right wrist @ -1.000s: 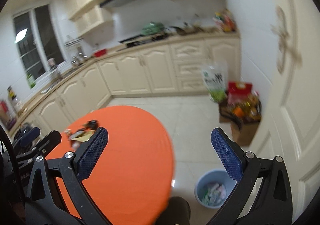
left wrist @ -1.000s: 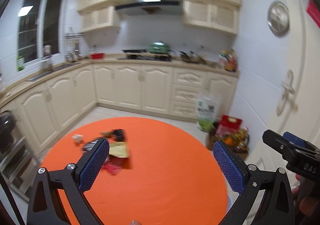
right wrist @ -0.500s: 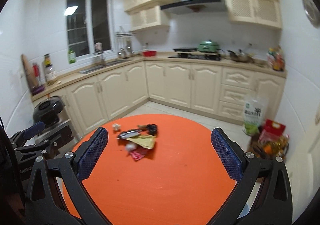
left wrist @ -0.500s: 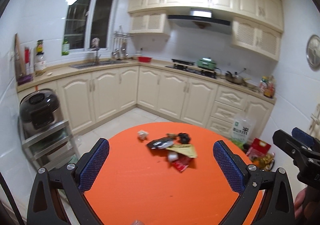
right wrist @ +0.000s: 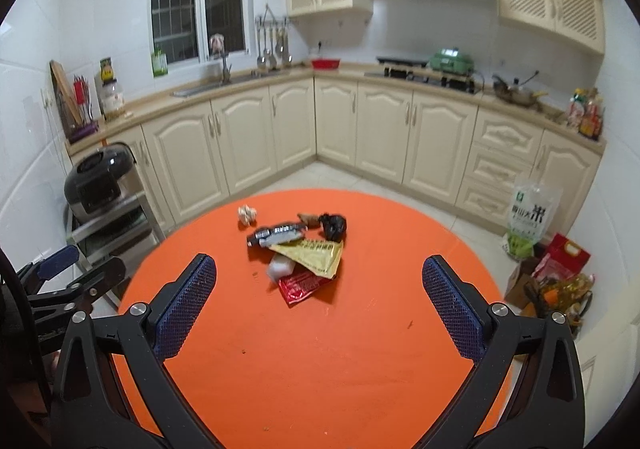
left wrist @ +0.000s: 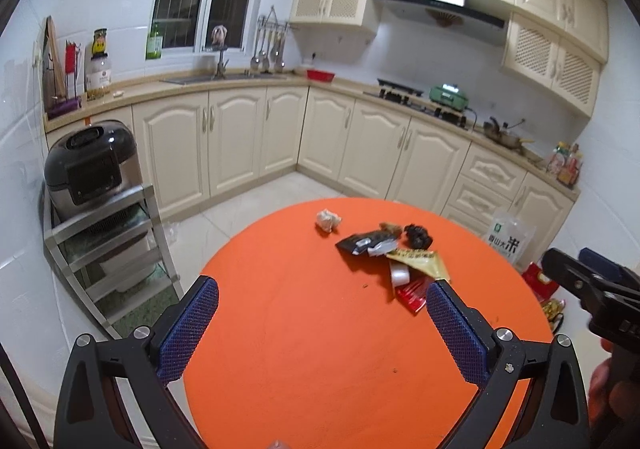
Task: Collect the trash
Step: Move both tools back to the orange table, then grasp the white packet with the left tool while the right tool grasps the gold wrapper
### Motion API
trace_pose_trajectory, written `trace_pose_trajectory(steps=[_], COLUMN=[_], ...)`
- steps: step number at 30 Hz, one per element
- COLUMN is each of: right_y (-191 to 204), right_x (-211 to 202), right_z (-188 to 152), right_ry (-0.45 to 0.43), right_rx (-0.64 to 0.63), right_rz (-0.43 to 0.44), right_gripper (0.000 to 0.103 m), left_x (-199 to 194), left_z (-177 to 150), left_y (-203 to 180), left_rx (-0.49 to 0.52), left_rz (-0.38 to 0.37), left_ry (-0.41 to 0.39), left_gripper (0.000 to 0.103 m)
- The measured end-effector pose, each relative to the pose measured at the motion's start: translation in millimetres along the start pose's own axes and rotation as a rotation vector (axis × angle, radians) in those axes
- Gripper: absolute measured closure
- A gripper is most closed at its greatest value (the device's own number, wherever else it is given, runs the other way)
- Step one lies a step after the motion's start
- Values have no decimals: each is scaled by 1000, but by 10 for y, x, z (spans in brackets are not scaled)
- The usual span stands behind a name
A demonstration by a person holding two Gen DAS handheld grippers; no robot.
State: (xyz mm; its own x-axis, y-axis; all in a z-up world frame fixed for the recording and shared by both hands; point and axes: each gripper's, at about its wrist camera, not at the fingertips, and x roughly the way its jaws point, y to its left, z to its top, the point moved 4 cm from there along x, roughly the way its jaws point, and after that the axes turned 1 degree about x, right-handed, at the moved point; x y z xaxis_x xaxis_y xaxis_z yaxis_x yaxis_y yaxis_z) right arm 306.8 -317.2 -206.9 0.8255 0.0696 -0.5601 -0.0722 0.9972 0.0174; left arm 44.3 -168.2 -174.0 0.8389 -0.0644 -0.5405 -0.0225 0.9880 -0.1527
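Observation:
A pile of trash lies on the round orange table (right wrist: 320, 349): a red wrapper (right wrist: 300, 285), a yellow packet (right wrist: 316, 251), a white piece (right wrist: 280, 267), a black-and-silver wrapper (right wrist: 276, 234), a black crumpled bag (right wrist: 334, 226) and a crumpled white paper ball (right wrist: 247, 214). The pile also shows in the left wrist view, with the yellow packet (left wrist: 420, 261) and paper ball (left wrist: 327, 220). My left gripper (left wrist: 320, 329) is open and empty above the near table. My right gripper (right wrist: 320, 305) is open and empty, short of the pile.
A metal rack (left wrist: 112, 249) with a black rice cooker (left wrist: 90, 165) stands left of the table. Cream cabinets (right wrist: 380, 133) line the far walls. Bags and a box of groceries (right wrist: 548, 273) sit on the floor at the right.
Both grippers swung left from the floor and door side and now face the table and trash pile, which is nearer and more centred. Both stayed open.

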Motion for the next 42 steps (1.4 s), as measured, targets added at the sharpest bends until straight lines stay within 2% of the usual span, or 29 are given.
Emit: trace_pose_trajectory(steps=[1,10,13,17,20,26,28,30,32,36,42], right_y=[-26,-221,-267,-280,-244,-90,-14,62,109,105,-70], right_x=[88,1000,1245,1611,1796,2041,2121,2206,2254,2244,2126], right_z=[-13,-193,-250,-320,-331,-254,-247,-255,-256,-274,-284], right_ry=[17,182,226,281,302,290,290,304,301,296,299], right_rx=[4,-12,-35,-97,-145,-274,-317,-356,-379,-356,-264], right_rz=[5,12,11,5,13,24,41,63,71,120,184], right_gripper=[0,1,9,11,12,13,19,41,49,58,63], left_x=[107,1152,1513,1929,2191,2706,2829,3011,3130,3349,3623], left_z=[188,796,941,1129,1242,1418,1433,1517,1546,1567,1641], left_y=[35,-19,-38,-68,-78,-42,-42,-40,-31,-42,-72], left_rx=[2,44,50,57,68,102,115,123,134,141,174], left_rz=[0,14,18,23,29,41,44,46,51,46,21], left_ry=[7,102,138,170,188,229,241,253,260,275,276], left_gripper=[1,1,1,1,1,1,1,1,1,1,1])
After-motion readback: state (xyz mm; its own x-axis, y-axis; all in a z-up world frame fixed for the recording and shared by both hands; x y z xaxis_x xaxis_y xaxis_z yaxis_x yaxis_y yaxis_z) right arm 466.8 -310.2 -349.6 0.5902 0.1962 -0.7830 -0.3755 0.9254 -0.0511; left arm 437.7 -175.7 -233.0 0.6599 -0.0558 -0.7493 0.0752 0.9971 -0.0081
